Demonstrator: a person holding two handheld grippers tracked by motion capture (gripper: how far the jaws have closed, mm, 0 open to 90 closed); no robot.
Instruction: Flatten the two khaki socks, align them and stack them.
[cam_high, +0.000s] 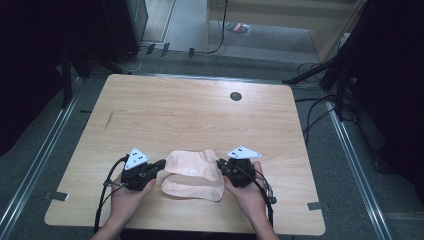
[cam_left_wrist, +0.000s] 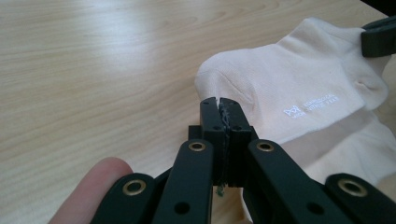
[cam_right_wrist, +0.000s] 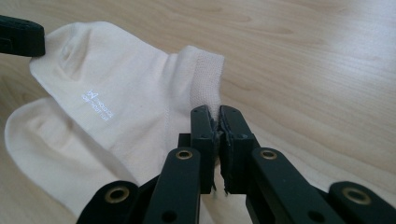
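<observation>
Sock (cam_high: 192, 174) pinched at opposite ends by left gripper (cam_left_wrist: 219, 106) and right gripper (cam_right_wrist: 214, 116), white lettering legible from gripper views.

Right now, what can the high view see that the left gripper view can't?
The high view alone takes in the whole table, its dark round hole, both hands and the floor around.

The left gripper view alone reveals small white print on the sock and the left gripper shut on the sock's edge.

Both show the cream sock on the wooden table, with the right gripper at its far end.
</observation>
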